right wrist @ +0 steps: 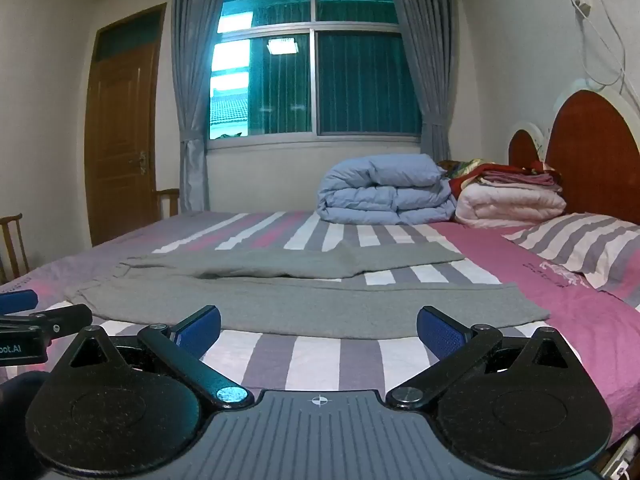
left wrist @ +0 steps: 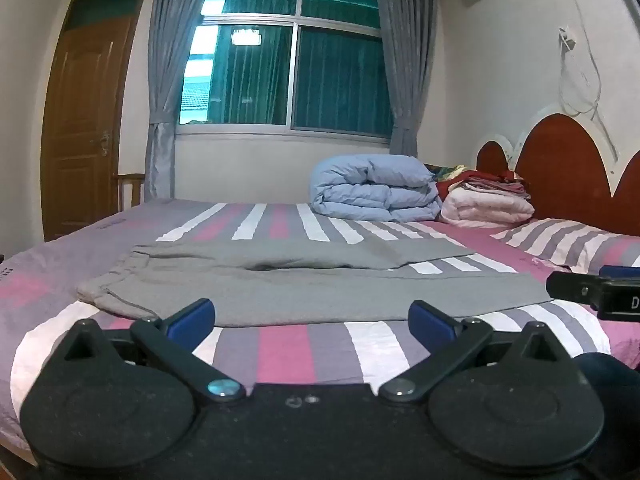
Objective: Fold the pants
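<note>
Grey pants [left wrist: 312, 284] lie spread flat on the striped bed sheet [left wrist: 288, 348], waistband to the left and both legs stretching right. The right wrist view shows the same pants [right wrist: 304, 300] across its middle. My left gripper [left wrist: 312, 320] hovers just short of the near leg's edge, jaws wide open with nothing between the blue pads [left wrist: 192, 318]. Over by the leg ends, my right gripper [right wrist: 318, 326] is likewise open and empty, apart from the cloth. The right gripper's tip [left wrist: 592, 288] shows at the left view's right edge, and the left gripper's tip [right wrist: 24, 320] at the right view's left edge.
A folded blue duvet [left wrist: 376, 188] and a pile of folded blankets [left wrist: 488, 200] sit at the far side of the bed. A striped pillow [left wrist: 568, 240] lies by the red headboard [left wrist: 568, 160]. A window with grey curtains and a wooden door [left wrist: 88, 120] stand behind.
</note>
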